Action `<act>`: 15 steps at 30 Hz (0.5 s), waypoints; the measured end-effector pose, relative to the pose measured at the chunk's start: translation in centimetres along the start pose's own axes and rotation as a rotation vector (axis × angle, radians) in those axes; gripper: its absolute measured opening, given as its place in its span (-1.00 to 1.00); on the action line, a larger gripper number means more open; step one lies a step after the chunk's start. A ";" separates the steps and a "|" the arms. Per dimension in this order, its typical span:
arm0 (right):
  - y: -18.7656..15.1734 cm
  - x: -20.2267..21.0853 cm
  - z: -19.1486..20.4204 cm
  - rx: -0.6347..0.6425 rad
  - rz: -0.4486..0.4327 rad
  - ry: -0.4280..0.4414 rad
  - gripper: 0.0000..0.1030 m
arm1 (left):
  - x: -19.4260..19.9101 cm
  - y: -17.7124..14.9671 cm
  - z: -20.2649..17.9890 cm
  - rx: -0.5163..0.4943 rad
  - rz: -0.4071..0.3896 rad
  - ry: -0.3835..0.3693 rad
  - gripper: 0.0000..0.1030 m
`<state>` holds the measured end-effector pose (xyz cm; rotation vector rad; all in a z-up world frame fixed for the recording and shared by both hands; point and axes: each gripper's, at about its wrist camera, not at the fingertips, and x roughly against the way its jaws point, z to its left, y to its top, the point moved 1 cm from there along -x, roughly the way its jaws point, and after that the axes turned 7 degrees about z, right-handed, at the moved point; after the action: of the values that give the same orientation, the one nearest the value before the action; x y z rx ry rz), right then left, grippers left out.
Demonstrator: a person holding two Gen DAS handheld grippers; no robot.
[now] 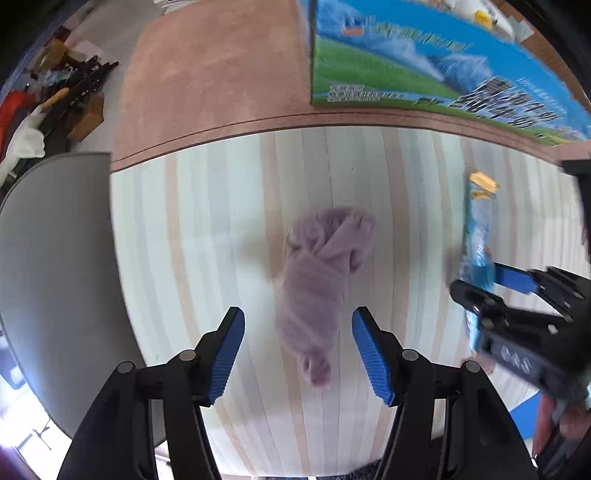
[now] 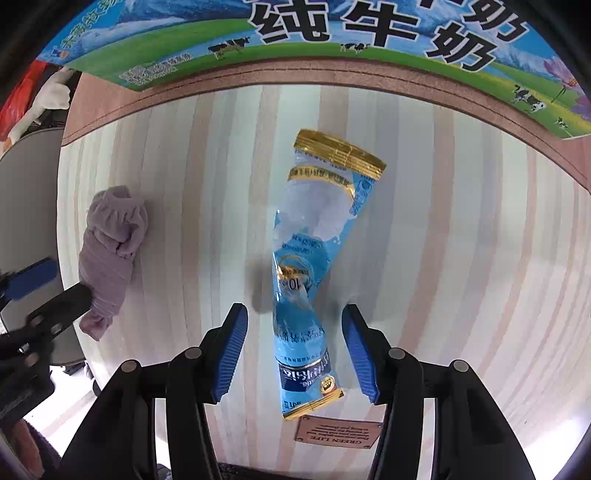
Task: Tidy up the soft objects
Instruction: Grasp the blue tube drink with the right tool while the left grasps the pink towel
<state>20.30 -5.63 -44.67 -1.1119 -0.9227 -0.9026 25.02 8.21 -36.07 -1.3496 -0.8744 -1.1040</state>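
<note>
The left gripper (image 1: 298, 350), its 2 blue ribbed fingers (image 1: 227, 354) spread wide, hovers over a crumpled lilac knitted cloth (image 1: 317, 280) whose lower end lies in the gap between the pads without touching either. The cloth stretches from 6 o'clock toward 12 o'clock on a pale striped mat (image 1: 207, 221). At 3 o'clock in the left wrist view, the right gripper (image 1: 476, 282) reaches over a light blue plastic pouch with gold-trimmed ends (image 1: 478, 229).

The right gripper (image 2: 294, 350) is likewise released, jaws apart, and the light blue plastic pouch (image 2: 314, 266) lies lengthwise between them, its bottom gold seam at 6 o'clock and its top gold band toward 12 o'clock; whether either pad brushes it cannot be told. Just below the pouch sits a small brown label plate (image 2: 338, 432) fixed to the mat (image 2: 461, 240). At 9 o'clock in this view the lilac cloth (image 2: 110, 254) rests well apart from the pouch, with the left gripper's blue finger (image 2: 31, 278) beside it.

Beyond the mat, at 12 o'clock, a pink-brown border (image 1: 221, 66) carries a large blue and green printed milk carton box (image 2: 332, 33). A grey rounded tabletop (image 1: 55, 277) shows at 9 o'clock in the left wrist view.
</note>
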 end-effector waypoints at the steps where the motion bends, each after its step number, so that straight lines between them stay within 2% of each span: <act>1: 0.1 0.1 -0.1 -0.002 -0.001 -0.002 0.09 | -0.5 0.6 0.0 -0.010 0.005 0.006 0.14; 3: 1.1 -0.1 -0.1 -0.009 -0.004 -0.007 0.09 | -1.5 1.7 -0.8 -0.028 0.020 0.038 0.13; 4: 1.2 -0.1 -0.2 -0.010 -0.001 -0.010 0.09 | -1.6 2.0 -1.2 -0.036 -0.006 0.036 0.13; 7: 1.4 0.7 -0.1 -0.018 0.008 -0.010 0.09 | -1.7 2.7 -2.9 -0.084 -0.014 0.095 0.13; 12: 3.1 1.2 0.6 -0.011 0.014 -0.050 0.09 | -2.5 3.8 -5.7 -0.094 -0.022 0.113 0.13; 14: 3.6 1.5 1.0 -0.011 0.016 -0.060 0.09 | -3.3 3.7 -5.7 -0.095 -0.017 0.124 0.13; 15: 3.8 1.5 1.2 -0.010 0.016 -0.069 0.08 | -3.5 3.5 -6.0 -0.101 -0.019 0.132 0.07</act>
<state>24.20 -3.93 -44.31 -1.1638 -0.9655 -0.8604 26.59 2.26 -40.87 -1.3363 -0.7443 -1.2512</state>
